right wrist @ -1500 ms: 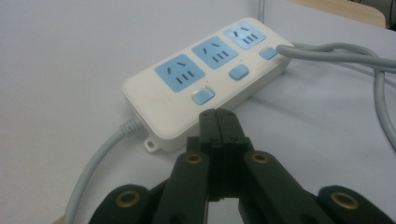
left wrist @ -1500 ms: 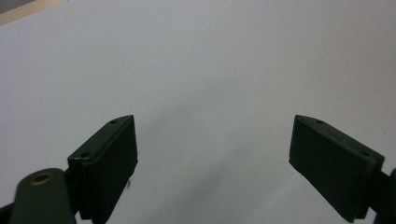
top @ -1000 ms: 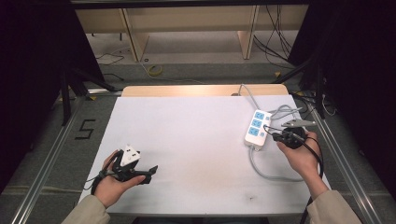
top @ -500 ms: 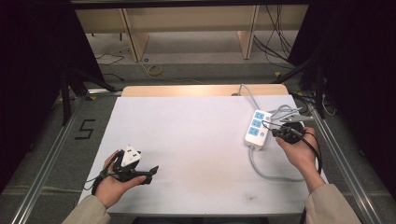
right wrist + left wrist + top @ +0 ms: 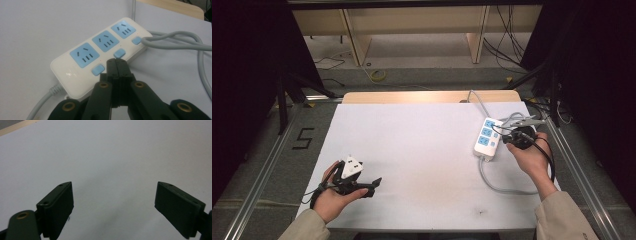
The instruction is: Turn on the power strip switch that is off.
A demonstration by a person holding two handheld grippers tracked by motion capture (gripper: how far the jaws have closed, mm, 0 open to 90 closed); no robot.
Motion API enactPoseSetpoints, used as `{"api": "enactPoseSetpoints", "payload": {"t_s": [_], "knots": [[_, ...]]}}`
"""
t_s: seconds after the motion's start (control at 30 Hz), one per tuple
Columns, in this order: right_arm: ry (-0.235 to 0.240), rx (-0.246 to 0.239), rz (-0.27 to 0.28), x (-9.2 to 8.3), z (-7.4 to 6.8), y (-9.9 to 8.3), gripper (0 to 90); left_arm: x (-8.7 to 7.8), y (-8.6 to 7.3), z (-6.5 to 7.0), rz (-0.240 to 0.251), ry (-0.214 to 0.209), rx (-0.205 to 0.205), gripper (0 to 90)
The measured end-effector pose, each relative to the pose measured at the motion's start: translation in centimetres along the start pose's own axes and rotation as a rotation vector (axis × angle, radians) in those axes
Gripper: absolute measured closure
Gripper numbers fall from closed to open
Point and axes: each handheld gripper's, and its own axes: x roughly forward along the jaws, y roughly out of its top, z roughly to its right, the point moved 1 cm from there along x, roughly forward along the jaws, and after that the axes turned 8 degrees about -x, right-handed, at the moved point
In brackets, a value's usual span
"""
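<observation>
A white power strip (image 5: 487,136) (image 5: 82,67) with three blue sockets and three blue switch buttons lies at the right of the white table (image 5: 422,135). Its grey cable (image 5: 493,183) (image 5: 175,41) loops beside it and runs off the far edge. My right gripper (image 5: 504,136) (image 5: 116,62) is shut with nothing in it. Its joined tips rest at the strip's edge, just before the middle switch button (image 5: 119,53). My left gripper (image 5: 373,184) (image 5: 113,187) is open near the front left, low over bare table, with nothing between its fingers.
A wooden board (image 5: 427,96) edges the table's far side. Metal rails (image 5: 582,175) run along both sides on the floor, and a "5" mark (image 5: 302,138) lies at the left. Shelf legs and loose cables (image 5: 507,45) stand behind the table.
My right gripper has crept a little farther up the table along the power strip, still shut. The left gripper has not moved.
</observation>
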Motion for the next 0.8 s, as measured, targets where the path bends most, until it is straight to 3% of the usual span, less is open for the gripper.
{"api": "enactPoseSetpoints", "payload": {"t_s": [0.8], "knots": [[-0.007, 0.016, -0.032, 1.4, 0.9, 1.3, 90.0, 0.2, 0.1, 0.1, -0.002, -0.006, 0.004, 15.0]]}}
